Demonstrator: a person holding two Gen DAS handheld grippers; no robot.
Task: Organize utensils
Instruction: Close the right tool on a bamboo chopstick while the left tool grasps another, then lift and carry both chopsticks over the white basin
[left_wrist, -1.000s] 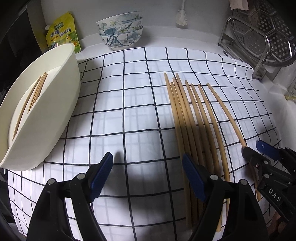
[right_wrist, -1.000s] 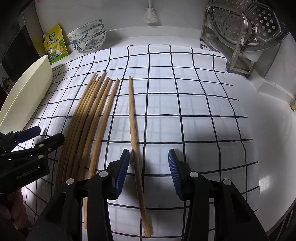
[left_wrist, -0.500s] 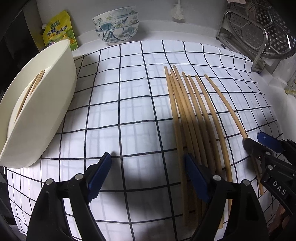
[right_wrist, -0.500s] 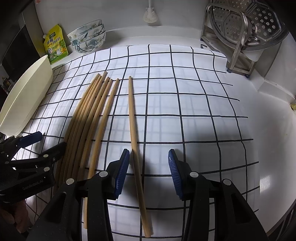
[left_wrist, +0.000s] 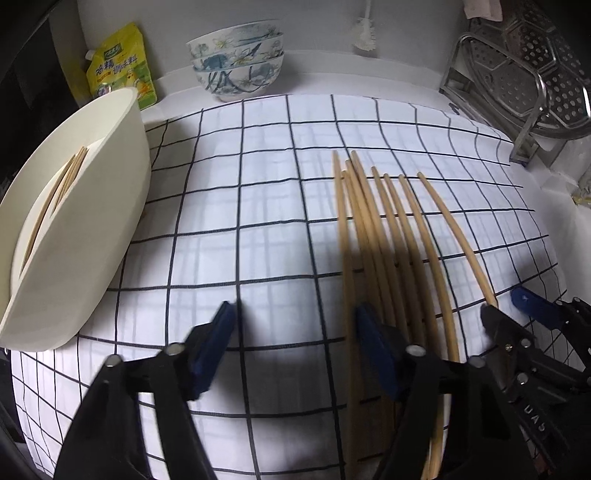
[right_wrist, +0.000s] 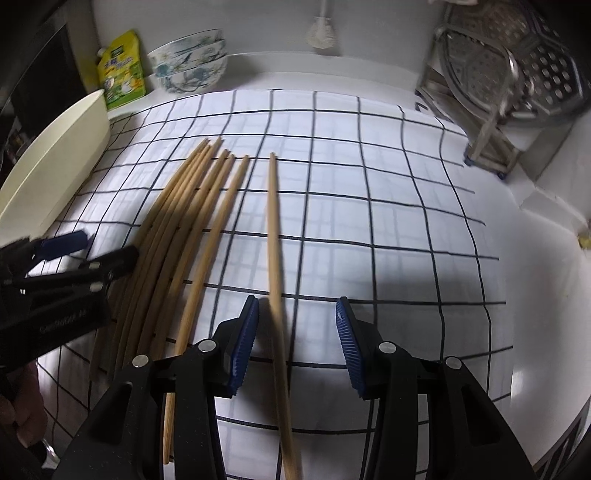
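Several wooden chopsticks (left_wrist: 373, 236) lie side by side on the checked cloth (left_wrist: 258, 221); they also show in the right wrist view (right_wrist: 192, 218). One chopstick (right_wrist: 274, 236) lies apart to their right, its near part between the jaws of my open right gripper (right_wrist: 297, 325). My left gripper (left_wrist: 295, 334) is open and empty, low over the cloth, its right finger (left_wrist: 373, 350) over the leftmost chopsticks. A cream oval container (left_wrist: 77, 221) at the left holds a few chopsticks (left_wrist: 62, 184).
Stacked patterned bowls (left_wrist: 236, 66) and a yellow pouch (left_wrist: 118, 66) stand at the back left. A metal rack with perforated steamer plates (left_wrist: 532, 74) stands at the back right. The other gripper shows at each view's edge: the right one (left_wrist: 517, 321), the left one (right_wrist: 99, 254).
My left gripper has moved forward and right, its right finger now over the leftmost chopsticks. My right gripper has edged forward over the single chopstick. Chopsticks have not moved.
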